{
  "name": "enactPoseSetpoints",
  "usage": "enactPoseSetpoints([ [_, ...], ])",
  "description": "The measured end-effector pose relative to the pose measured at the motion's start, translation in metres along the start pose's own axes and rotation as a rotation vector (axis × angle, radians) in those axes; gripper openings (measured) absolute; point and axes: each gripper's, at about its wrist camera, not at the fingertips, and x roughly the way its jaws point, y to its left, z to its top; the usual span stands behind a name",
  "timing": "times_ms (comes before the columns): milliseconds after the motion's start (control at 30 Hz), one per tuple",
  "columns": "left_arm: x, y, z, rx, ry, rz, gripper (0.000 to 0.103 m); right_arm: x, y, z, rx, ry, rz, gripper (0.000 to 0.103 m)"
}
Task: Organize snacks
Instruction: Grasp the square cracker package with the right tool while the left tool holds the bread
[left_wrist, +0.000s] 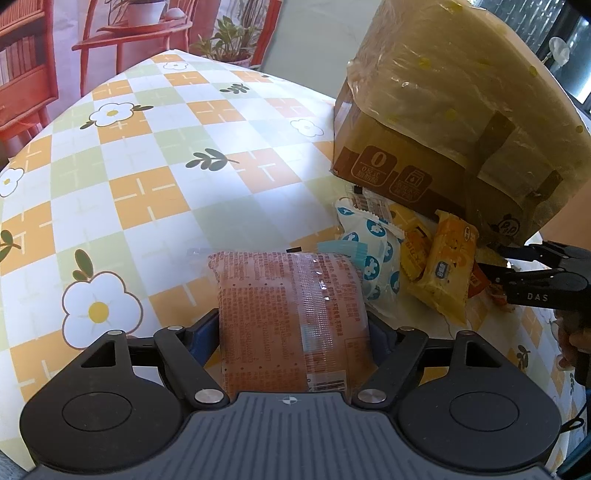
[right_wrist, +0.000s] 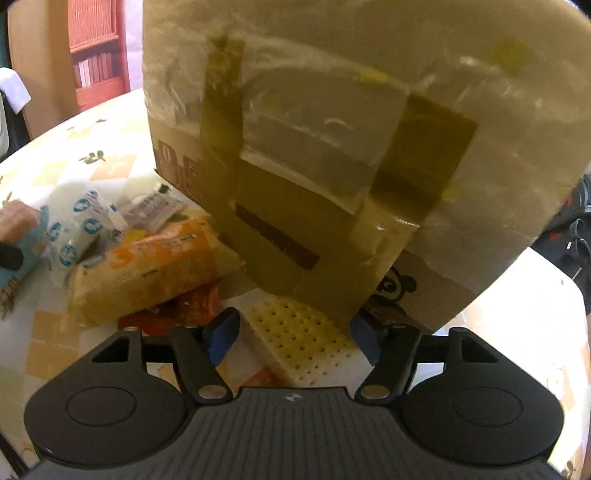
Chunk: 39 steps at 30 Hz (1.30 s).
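Between my left gripper's (left_wrist: 293, 332) blue pads sits a pink packet (left_wrist: 291, 317), lengthwise along the fingers, so it should lift without swinging. The pads press its sides; the jaws stand fairly wide only because the packet is broad. The packet's far end seems to rest on the tablecloth (left_wrist: 155, 155), though I cannot tell for sure.

Right gripper (right_wrist: 293, 330): jaws apart, nothing pinched. A perforated cracker pack (right_wrist: 299, 339) lies in the gap, touched by neither pad. I judge this an approach to the next pick.

Beyond the left tool, a small heap: a blue-and-white pouch (left_wrist: 373, 254) just beside the pink packet, then a yellow pack (left_wrist: 443, 269), all crowded against the foot of the box (left_wrist: 443, 110). The box, wrapped in film and tape, stands at the table's right side, probably where the snacks are meant to go; its opening is not visible.

Pose: both tools point steeply down at the table. The right one shows in the left view as a black arm reaching in from the right edge, a hand behind it.
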Motion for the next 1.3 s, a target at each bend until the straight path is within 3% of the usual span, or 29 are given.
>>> enactPoseSetpoints([
  [200, 0.001, 0.0, 0.0, -0.002, 0.002, 0.001, 0.081, 0.008, -0.009, -0.006, 0.072, 0.011, 0.042, 0.075],
  [400, 0.001, -0.001, 0.0, 0.001, 0.003, 0.006, 0.081, -0.004, -0.004, -0.017, 0.138, 0.058, 0.032, 0.072],
  [567, 0.0, -0.001, 0.001, 0.005, 0.003, 0.007, 0.081, -0.023, -0.002, -0.033, 0.287, 0.108, 0.055, 0.072],
  [700, 0.0, 0.0, 0.001, 0.005, 0.002, 0.006, 0.081, -0.037, 0.002, -0.045, 0.377, 0.103, 0.107, 0.065],
  [867, 0.0, 0.0, 0.001, 0.006, 0.006, 0.002, 0.08, -0.042, 0.004, -0.049, 0.378, 0.076, 0.087, 0.057],
  [1133, -0.001, 0.006, 0.002, -0.021, 0.002, -0.016, 0.079, -0.037, -0.001, -0.051, 0.401, 0.006, 0.067, 0.057],
  [1300, -0.004, 0.007, 0.003, -0.031, 0.005, -0.021, 0.078, -0.038, 0.012, -0.052, 0.322, 0.005, -0.005, 0.049],
])
